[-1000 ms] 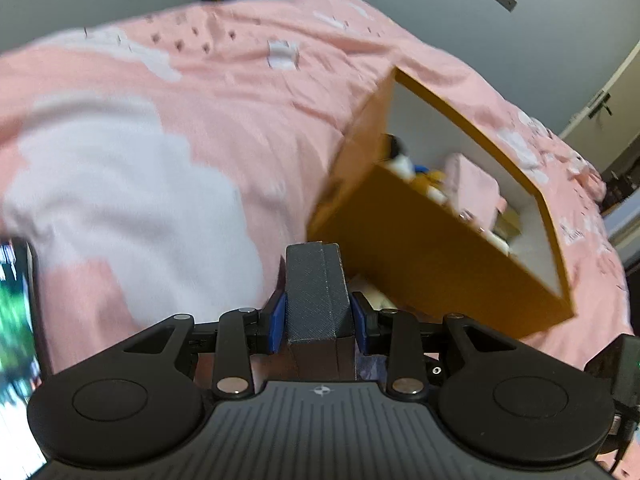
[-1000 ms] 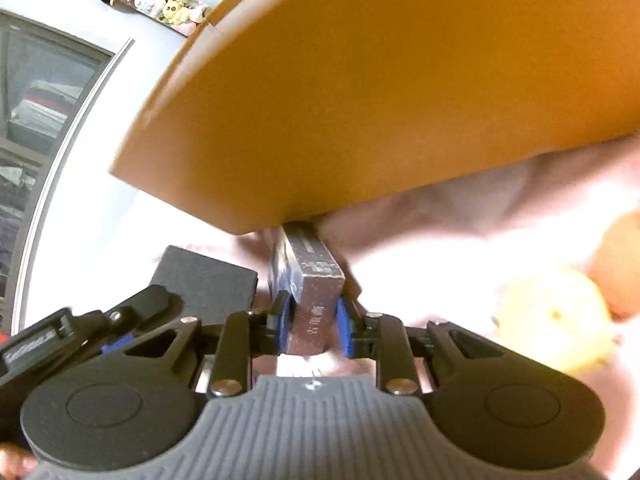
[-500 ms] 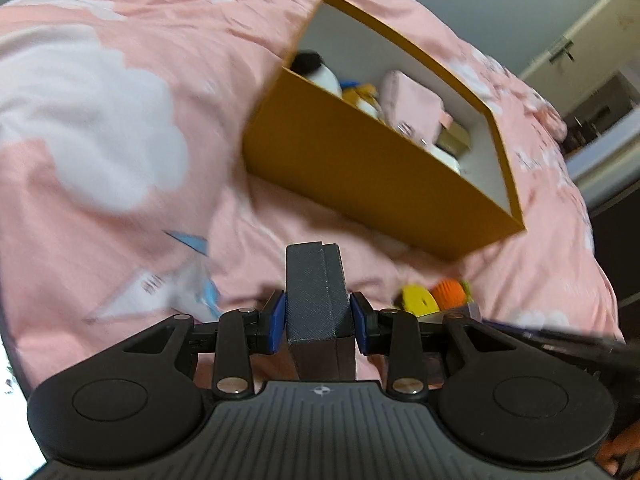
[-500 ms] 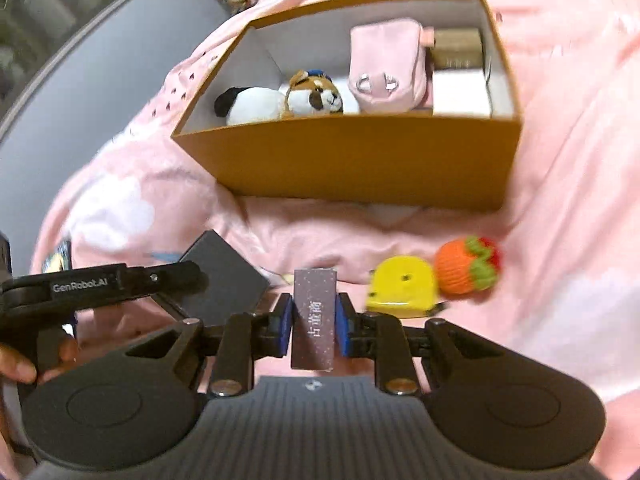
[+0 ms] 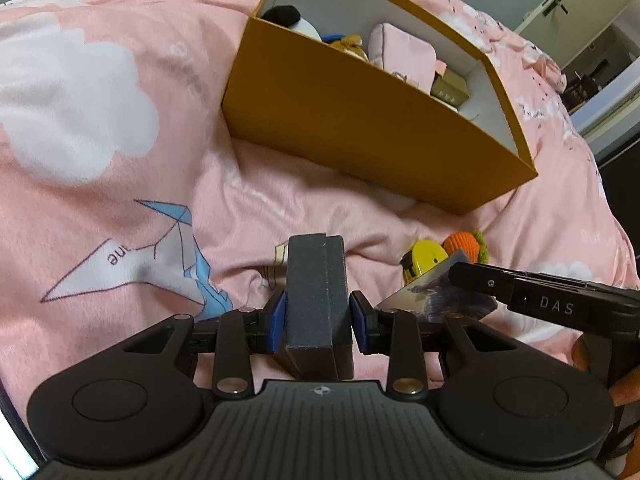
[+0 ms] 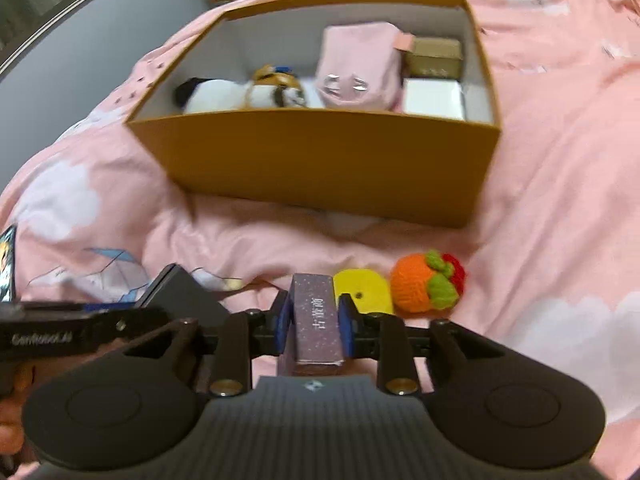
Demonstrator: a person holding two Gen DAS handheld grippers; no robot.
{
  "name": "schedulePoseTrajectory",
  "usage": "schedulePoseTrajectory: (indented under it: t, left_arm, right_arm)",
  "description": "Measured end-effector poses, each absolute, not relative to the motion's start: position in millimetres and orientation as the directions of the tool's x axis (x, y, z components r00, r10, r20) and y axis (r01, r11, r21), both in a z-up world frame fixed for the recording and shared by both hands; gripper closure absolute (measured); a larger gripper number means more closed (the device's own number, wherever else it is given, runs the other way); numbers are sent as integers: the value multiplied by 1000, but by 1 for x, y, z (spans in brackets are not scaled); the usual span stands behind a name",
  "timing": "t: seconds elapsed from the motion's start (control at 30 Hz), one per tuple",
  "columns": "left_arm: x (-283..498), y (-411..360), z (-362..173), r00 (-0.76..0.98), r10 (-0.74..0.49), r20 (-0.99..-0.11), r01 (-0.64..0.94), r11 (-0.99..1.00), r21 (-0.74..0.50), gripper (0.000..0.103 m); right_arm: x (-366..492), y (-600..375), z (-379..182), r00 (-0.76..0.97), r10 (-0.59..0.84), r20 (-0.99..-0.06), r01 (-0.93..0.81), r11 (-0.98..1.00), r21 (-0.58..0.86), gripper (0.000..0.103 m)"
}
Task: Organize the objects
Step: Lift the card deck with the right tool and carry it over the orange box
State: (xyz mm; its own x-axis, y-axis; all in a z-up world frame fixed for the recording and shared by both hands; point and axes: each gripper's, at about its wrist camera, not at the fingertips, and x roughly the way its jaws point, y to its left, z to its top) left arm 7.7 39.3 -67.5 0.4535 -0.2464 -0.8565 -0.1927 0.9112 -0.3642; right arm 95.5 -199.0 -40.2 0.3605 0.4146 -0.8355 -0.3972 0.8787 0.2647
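Carrying one item apiece above the pink duvet (image 5: 120,168): left gripper (image 5: 318,320) pinched a dark grey box (image 5: 316,300), right gripper (image 6: 314,326) a purple carton (image 6: 316,316), both short of the orange storage box (image 6: 320,168), presumably their destination.

Right tongs (image 6: 315,322) clamp purple box (image 6: 318,320) (lettered face up)

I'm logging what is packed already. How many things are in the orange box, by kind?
In the orange box:
Plush toys: 2
Pink pouch: 1
Small boxes: 2, gold and white
Total: 5
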Motion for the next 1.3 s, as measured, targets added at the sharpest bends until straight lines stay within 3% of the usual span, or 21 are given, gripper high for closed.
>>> schedulePoseTrajectory:
  t: [0.07, 0.17, 0.23, 0.3, 0.53, 0.7, 0.83, 0.93, 1.03, 1.3]
  left_arm:
    - [7, 38, -68, 447, -253, -858, -186, 912, -366, 65]
    - [6, 38, -68, 450, -252, -857, -188, 911, -367, 65]
    - [7, 38, -68, 450, -254, -856, -191, 909, -370, 65]
    - [7, 38, -68, 450, -253, -856, -191, 910, -369, 66]
    - [7, 38, -69, 451, -253, -856, -190, 910, -369, 66]
    - [8, 37, -68, 452, -248, -857, -186, 913, -363, 66]
    - [9, 34, -65, 455, -241, -857, -179, 919, -353, 66]
    - [9, 33, -65, 456, -238, -858, -177, 920, -349, 66]
    - [9, 32, -65, 455, -234, -859, -174, 923, -343, 66]
    - [8, 36, -50, 517, -268, -813, -164, 901, -402, 66]
  right_arm:
    - [97, -207, -45, 351, 410, -842, -353, 891, 287, 66]
    - [97, -221, -54, 336, 397, -854, -267, 910, 318, 47]
    - [97, -231, -62, 321, 377, -869, -199, 924, 327, 45]
    - [96, -242, -69, 296, 370, -881, -120, 929, 349, 37]
    - [83, -279, -93, 193, 441, -876, 195, 858, 475, 34]
    - [81, -290, -88, 275, 501, -820, 305, 764, 569, 30]
    - [86, -275, -89, 252, 505, -825, 354, 746, 565, 26]
    - [87, -260, -95, 232, 480, -846, 365, 763, 533, 26]
    - [87, -248, -100, 225, 442, -868, 356, 792, 496, 33]
    - [75, -243, -75, 259, 480, -838, 222, 815, 535, 37]
